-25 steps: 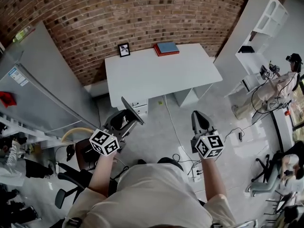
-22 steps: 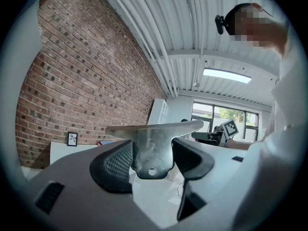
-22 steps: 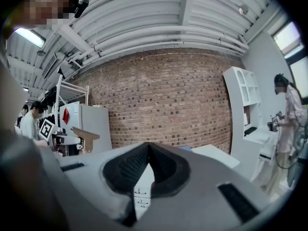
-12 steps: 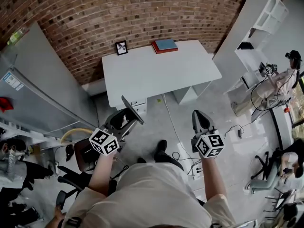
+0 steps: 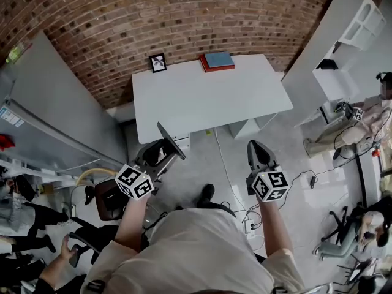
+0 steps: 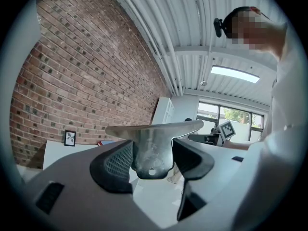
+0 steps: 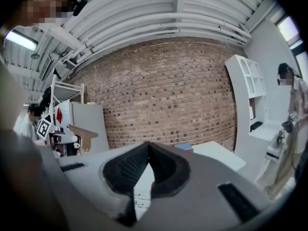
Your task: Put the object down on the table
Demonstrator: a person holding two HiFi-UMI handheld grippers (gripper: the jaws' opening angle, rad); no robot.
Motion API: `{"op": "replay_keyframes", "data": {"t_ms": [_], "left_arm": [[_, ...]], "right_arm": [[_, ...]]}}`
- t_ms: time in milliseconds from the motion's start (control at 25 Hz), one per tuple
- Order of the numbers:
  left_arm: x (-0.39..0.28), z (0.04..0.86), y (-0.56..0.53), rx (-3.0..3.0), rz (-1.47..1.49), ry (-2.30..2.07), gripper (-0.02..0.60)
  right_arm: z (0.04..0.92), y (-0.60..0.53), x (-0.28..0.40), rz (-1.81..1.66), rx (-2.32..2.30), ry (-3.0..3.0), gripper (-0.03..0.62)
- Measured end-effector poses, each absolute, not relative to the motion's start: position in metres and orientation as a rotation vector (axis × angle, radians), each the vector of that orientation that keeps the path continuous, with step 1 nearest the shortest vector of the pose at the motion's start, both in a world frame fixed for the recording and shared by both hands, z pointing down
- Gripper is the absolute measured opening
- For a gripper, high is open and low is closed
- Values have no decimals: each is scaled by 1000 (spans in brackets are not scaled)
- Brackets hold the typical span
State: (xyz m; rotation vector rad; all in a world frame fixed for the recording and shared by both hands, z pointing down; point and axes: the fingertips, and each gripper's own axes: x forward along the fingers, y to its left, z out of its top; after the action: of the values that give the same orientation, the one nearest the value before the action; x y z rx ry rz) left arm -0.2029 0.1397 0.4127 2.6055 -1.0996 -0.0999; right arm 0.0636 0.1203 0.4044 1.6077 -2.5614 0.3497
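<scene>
My left gripper (image 5: 160, 154) is shut on a flat grey metal piece (image 5: 171, 141), held out level over the floor. In the left gripper view the metal piece (image 6: 153, 148) is a T-shaped plate with a small hole, and both dark pads (image 6: 119, 161) press on its stem. My right gripper (image 5: 260, 154) is shut with nothing in it; its pads (image 7: 130, 165) meet at the tips. The white table (image 5: 208, 100) stands ahead of both grippers against the brick wall, a stretch of floor away.
A small framed picture (image 5: 158, 62) and a red and blue book stack (image 5: 217, 61) sit at the table's far edge. A grey cabinet (image 5: 55, 103) stands at left, a white shelf unit (image 5: 343, 35) at right. Cables (image 5: 239, 195) cross the floor; people stand at both sides.
The table has come a little nearer and larger in the head view, and a foot now shows ahead of the body. Both grippers keep their places and jaw states.
</scene>
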Motion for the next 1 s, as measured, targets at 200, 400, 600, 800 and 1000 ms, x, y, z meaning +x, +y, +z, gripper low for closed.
{"op": "replay_keyframes", "data": {"t_ms": [200,400,600,800,1000], "left_arm": [[-180,417,99,2598,-76,-1124,255],[-151,422,62,2594,-64,-1131,255],[-124,427,37,2586,-66,-1132,255],[-102,428,19,2577,-52,-1144,254],[-93,428,1,2574,-32,-1142,255]], "right_arm": [[409,74,86,358,1581,-2574,3],[419,36,110,377,1551,-2590,3],[425,7,138,389,1537,-2601,3],[432,-11,160,421,1530,-2598,3],[437,-25,170,449,1535,-2590,3]]}}
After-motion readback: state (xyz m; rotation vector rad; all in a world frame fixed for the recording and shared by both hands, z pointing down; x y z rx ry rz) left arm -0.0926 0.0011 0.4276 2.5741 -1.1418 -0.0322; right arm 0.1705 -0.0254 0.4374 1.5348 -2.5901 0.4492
